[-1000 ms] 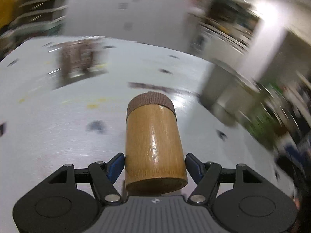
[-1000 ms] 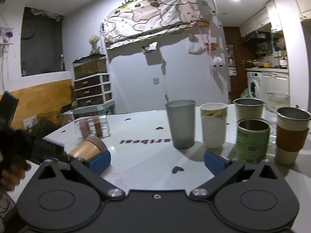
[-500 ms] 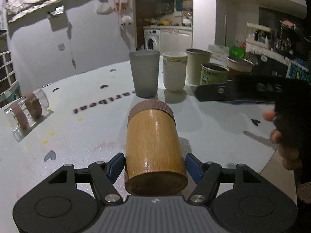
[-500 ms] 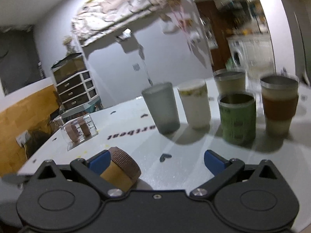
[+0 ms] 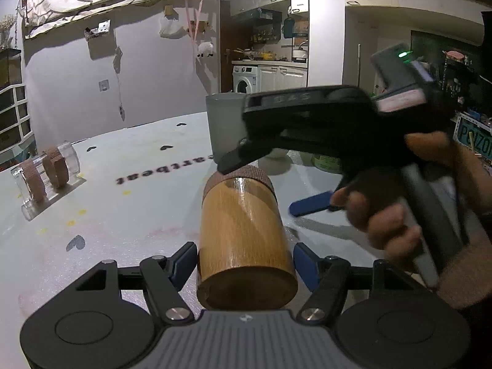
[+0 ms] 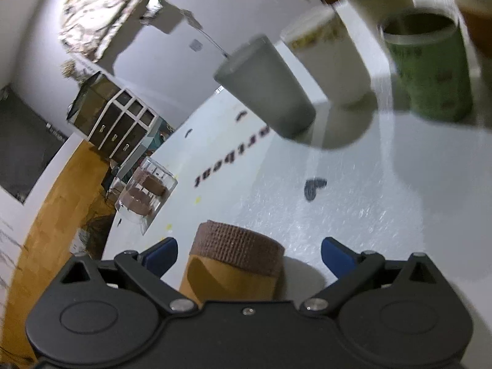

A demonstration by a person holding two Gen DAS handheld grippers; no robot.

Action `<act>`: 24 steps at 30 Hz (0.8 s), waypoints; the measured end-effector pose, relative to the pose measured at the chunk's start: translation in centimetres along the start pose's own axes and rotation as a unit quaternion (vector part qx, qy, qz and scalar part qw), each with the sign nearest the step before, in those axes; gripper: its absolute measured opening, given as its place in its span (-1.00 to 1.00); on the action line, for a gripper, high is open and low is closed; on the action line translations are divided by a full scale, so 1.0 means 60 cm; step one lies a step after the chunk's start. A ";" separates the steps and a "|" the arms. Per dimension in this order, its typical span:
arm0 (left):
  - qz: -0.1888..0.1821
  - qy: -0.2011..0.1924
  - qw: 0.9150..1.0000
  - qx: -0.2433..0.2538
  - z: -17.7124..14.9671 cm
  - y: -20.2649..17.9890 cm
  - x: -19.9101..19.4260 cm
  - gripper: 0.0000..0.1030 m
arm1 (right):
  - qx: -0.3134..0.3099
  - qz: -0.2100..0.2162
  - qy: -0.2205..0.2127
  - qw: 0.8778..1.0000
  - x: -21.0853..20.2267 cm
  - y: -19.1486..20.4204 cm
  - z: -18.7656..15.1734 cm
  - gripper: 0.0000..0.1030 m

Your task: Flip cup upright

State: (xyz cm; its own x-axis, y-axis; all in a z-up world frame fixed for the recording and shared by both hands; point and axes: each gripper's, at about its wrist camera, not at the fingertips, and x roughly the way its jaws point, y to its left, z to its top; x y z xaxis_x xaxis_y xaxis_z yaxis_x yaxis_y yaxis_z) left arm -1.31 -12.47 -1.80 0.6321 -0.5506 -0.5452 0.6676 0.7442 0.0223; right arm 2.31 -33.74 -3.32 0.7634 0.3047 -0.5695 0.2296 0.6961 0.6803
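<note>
The left tongs clamp the wooden cylindrical cup with a brown ribbed band, lying above the white tabletop; the right tongs straddle its banded end, spread apart.

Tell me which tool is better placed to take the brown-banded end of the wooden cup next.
The right tool. It is open, with its blue fingers on either side of the wooden cup at the brown band. The left tool is already shut on the cup's other end, so it cannot reach there.
</note>
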 end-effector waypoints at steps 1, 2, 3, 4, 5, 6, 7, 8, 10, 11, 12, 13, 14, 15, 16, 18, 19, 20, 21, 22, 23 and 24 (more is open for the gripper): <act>-0.001 -0.001 1.000 0.001 -0.001 -0.001 -0.001 0.34 | 0.010 0.000 0.007 1.000 0.007 -0.004 0.001 0.89; -0.001 -0.002 1.000 0.001 -0.002 -0.002 -0.002 0.34 | 0.012 0.005 0.006 1.000 0.010 -0.005 0.000 0.82; -0.002 -0.002 1.000 0.002 -0.003 -0.002 -0.003 0.34 | 0.012 0.007 0.007 1.000 0.010 -0.004 0.000 0.77; -0.002 -0.003 1.000 0.001 -0.004 -0.002 -0.003 0.34 | 0.014 0.014 0.012 1.000 0.011 -0.005 0.001 0.67; -0.002 -0.004 1.000 0.002 -0.004 -0.003 -0.003 0.34 | 0.015 0.025 0.015 0.999 0.011 -0.005 0.000 0.51; -0.001 -0.005 1.000 0.002 -0.004 -0.003 -0.004 0.34 | 0.014 0.034 0.016 0.999 0.009 -0.004 0.000 0.44; -0.005 -0.006 1.000 0.001 -0.004 -0.001 -0.003 0.34 | 0.007 0.028 0.015 0.999 0.005 0.001 0.000 0.43; -0.008 -0.007 1.000 -0.001 -0.004 -0.001 -0.003 0.34 | -0.003 0.025 0.010 1.000 0.000 0.005 -0.001 0.43; -0.012 -0.014 1.000 -0.001 -0.006 -0.002 -0.004 0.34 | -0.028 0.022 -0.006 0.999 -0.014 0.016 -0.003 0.42; -0.015 -0.018 1.000 0.000 -0.006 -0.003 -0.005 0.34 | -0.047 0.018 -0.019 0.999 -0.025 0.024 -0.006 0.42; -0.018 -0.024 1.000 0.000 -0.006 -0.003 -0.004 0.34 | -0.070 0.014 -0.035 0.997 -0.037 0.035 -0.010 0.42; -0.021 -0.030 0.999 0.001 -0.008 -0.005 -0.004 0.34 | -0.095 0.011 -0.054 0.994 -0.051 0.047 -0.015 0.42; -0.023 -0.037 0.999 0.002 -0.009 -0.007 -0.004 0.34 | -0.122 0.007 -0.072 0.990 -0.064 0.059 -0.021 0.41; -0.025 -0.044 0.999 0.003 -0.011 -0.008 -0.003 0.34 | -0.145 0.004 -0.087 0.986 -0.077 0.068 -0.026 0.41; -0.026 -0.053 0.998 0.007 -0.015 -0.011 -0.001 0.34 | -0.168 0.000 -0.101 0.981 -0.090 0.076 -0.033 0.40; -0.023 -0.068 0.997 0.013 -0.022 -0.017 0.003 0.34 | -0.216 -0.008 -0.128 0.968 -0.115 0.094 -0.052 0.39; -0.019 -0.076 0.997 0.015 -0.027 -0.021 0.005 0.34 | -0.234 -0.010 -0.137 0.962 -0.125 0.100 -0.059 0.38; -0.016 -0.081 0.996 0.016 -0.032 -0.024 0.007 0.34 | -0.251 -0.011 -0.143 0.957 -0.134 0.105 -0.067 0.37; -0.013 -0.085 0.996 0.017 -0.036 -0.027 0.010 0.34 | -0.269 -0.011 -0.149 0.951 -0.144 0.110 -0.076 0.36; -0.011 -0.087 0.996 0.015 -0.041 -0.030 0.013 0.34 | -0.288 -0.011 -0.152 0.946 -0.151 0.115 -0.086 0.36; -0.011 -0.088 0.996 0.012 -0.044 -0.031 0.016 0.34 | -0.303 -0.010 -0.154 0.940 -0.155 0.119 -0.096 0.36; -0.012 -0.086 0.996 0.006 -0.047 -0.031 0.020 0.34 | -0.320 -0.010 -0.155 0.935 -0.159 0.123 -0.106 0.36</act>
State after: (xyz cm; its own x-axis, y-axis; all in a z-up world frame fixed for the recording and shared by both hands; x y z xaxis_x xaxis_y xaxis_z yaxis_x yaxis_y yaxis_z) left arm -2.89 -13.43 -4.87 0.6730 -0.6265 -0.3932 0.6879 0.7255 0.0215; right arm -7.12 -27.36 4.20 0.9235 0.1533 -0.3516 -0.0863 0.9762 0.1989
